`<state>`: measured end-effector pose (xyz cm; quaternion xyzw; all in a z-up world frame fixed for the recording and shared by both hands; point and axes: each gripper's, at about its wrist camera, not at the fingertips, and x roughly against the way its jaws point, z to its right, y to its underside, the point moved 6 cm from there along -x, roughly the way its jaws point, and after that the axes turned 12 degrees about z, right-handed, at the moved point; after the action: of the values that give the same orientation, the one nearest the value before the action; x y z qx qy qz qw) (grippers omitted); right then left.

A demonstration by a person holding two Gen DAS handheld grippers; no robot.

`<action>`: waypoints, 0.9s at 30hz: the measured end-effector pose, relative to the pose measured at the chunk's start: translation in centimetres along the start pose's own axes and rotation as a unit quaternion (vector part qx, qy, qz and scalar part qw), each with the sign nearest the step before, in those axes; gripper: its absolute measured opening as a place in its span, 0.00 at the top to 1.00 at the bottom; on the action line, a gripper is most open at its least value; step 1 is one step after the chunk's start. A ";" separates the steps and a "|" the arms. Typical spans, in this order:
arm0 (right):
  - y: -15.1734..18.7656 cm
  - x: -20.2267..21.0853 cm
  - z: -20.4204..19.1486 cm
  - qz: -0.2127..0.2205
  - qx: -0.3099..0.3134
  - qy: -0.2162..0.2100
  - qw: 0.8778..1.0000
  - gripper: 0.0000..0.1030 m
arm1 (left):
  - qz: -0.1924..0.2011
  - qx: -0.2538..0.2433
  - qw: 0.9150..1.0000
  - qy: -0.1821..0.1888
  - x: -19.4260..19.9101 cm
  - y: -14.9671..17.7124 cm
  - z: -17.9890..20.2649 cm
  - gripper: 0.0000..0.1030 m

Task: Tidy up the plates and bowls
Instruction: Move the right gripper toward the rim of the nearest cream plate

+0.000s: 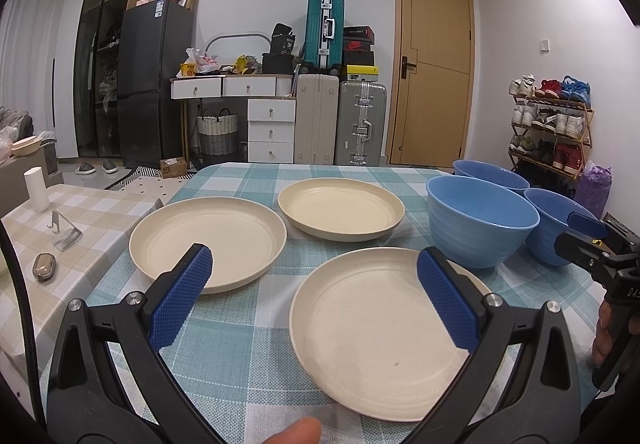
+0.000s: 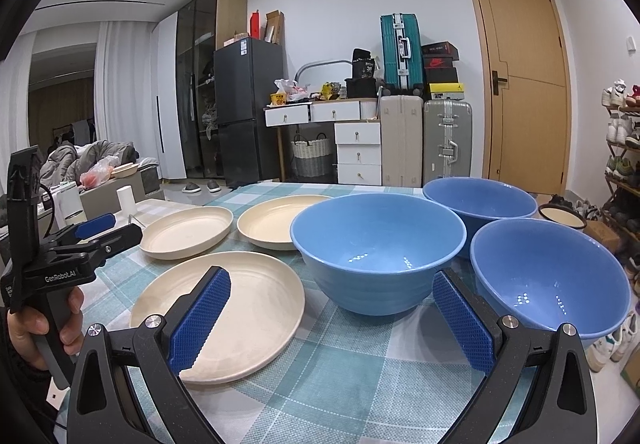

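Left gripper wide open above nearest cream plate, nothing held. Right gripper likewise open (empty), facing front blue bowl.

Left gripper: jaws wide apart, bare checked cloth btwn them, nothing blocking ahead. Near plate under its right finger, left plate just behind left finger. Right gripper: also wide; front bowl dead ahead, close, blocks fwd; right bowl beside right finger.
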<state>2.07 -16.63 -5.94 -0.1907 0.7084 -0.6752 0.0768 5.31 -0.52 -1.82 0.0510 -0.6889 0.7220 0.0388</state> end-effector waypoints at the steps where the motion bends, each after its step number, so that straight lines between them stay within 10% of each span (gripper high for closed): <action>1: 0.0 0.0 0.0 0.000 -0.001 0.001 1.000 0.00 | 0.000 0.000 1.000 0.000 0.0 0.0 0.0 0.01; 27: -1.7 -2.3 -1.9 -0.044 -0.001 -0.020 0.999 0.00 | -0.030 0.014 0.998 -0.048 0.6 -2.1 -0.9 0.01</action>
<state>3.72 -14.04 -4.43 -0.2349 0.6981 -0.6736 0.0611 4.93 0.48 0.29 0.1069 -0.6776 0.7272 0.0263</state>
